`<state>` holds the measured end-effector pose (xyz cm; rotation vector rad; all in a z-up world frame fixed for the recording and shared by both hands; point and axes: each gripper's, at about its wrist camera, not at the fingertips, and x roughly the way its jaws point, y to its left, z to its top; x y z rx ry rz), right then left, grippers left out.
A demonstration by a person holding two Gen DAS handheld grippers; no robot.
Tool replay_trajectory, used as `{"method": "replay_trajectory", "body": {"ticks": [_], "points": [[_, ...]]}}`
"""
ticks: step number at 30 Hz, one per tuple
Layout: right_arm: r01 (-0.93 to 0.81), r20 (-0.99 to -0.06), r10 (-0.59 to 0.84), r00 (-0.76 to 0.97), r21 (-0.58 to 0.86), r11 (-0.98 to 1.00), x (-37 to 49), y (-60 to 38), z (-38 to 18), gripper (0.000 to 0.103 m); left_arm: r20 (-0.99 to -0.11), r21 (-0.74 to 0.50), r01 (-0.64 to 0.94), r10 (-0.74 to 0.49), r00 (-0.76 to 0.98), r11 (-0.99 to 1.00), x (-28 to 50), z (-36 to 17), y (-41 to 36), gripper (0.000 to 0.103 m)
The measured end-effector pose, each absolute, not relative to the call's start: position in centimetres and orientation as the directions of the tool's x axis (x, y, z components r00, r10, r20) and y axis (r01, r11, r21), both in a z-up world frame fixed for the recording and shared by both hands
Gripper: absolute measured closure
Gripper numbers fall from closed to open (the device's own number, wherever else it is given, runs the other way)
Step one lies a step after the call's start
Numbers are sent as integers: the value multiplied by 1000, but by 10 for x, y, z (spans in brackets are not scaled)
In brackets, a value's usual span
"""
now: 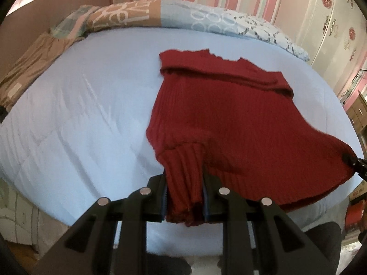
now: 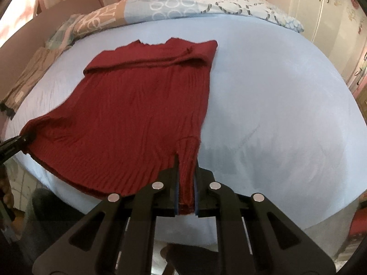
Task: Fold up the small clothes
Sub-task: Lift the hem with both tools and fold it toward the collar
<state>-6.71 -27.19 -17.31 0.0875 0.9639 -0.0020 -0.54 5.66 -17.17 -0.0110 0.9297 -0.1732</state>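
Left gripper (image 1: 184, 197) and right gripper (image 2: 187, 190) each clamp a near corner of the red sweater (image 1: 218, 114), lifting its hem off the bed (image 1: 80, 114), likely to fold it toward the far collar.

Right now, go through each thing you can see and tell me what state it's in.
Red knit sweater: far end folded over, near edge lifted off the bed.
Left gripper: shut on a sweater corner.
Right gripper: shut on the other corner.
Blue bedspread: spread flat, slightly wrinkled.
Patterned pillows: lying along the headboard.

My left wrist camera and my right wrist camera both look steeply down, close over the bed's (image 1: 68, 114) near edge, sharing the red sweater (image 1: 218, 114).
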Motion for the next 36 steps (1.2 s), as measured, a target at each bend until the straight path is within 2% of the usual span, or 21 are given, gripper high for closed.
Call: {"method": "replay_trajectory", "body": {"ticks": [13, 20, 29, 36], "points": [[48, -780, 42, 625, 92, 995, 24, -279, -156, 94, -771, -60, 138, -133, 623, 989, 82, -160, 46, 80], [80, -767, 58, 639, 141, 987, 106, -297, -147, 94, -758, -26, 124, -100, 645, 992, 162, -149, 36, 80], [108, -792, 20, 610, 109, 988, 199, -313, -157, 93, -761, 6, 125, -76, 644, 992, 258, -153, 9, 80], [149, -853, 19, 521, 113, 982, 276, -331, -191, 91, -805, 30, 73, -19, 593, 997, 330, -179, -9, 78]]}}
